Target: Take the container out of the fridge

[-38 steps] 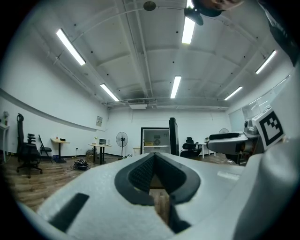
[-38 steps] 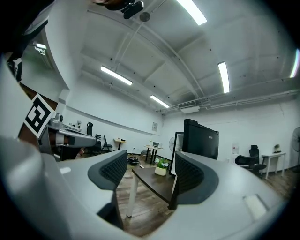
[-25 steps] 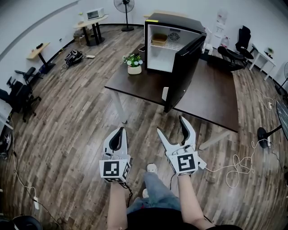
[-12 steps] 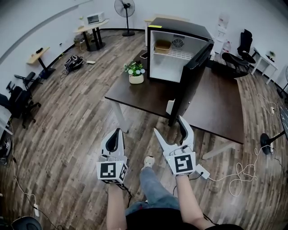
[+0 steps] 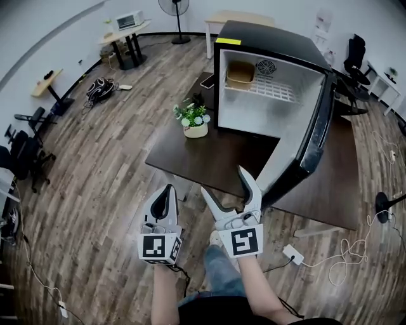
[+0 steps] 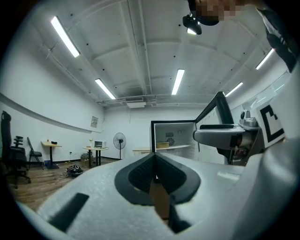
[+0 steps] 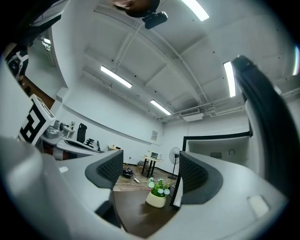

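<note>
Head view, left to right: a black office chair (image 5: 24,151) stands at the far left edge of the wood floor (image 5: 95,190), and a small table (image 5: 124,30) against the back wall carries a white oven (image 5: 127,19). The left gripper (image 5: 169,190) hangs low over the floor in front of the person, short of the near edge of the bench (image 5: 190,159); in the left gripper view its jaws are pressed together tip to tip with nothing held between them. A potted plant (image 5: 194,120) with white flowers sits on the left part of the dark bench, just beside the fridge (image 5: 266,47). The right gripper (image 5: 223,183) is raised over the near edge of the bench, pointing toward the fridge; in the right gripper view its jaws stand wide apart and hold nothing, and the plant and the bench top show through the gap. The fridge, black outside and white inside, stands on the bench with its door (image 5: 314,136) swung fully open to the right. The container (image 5: 240,74), a tan open tub, rests on the wire shelf in the upper left of the fridge interior, beside the round vent on the back wall and well apart from both grippers. A white power strip (image 5: 293,254) with its cable lies on the floor at the lower right
</note>
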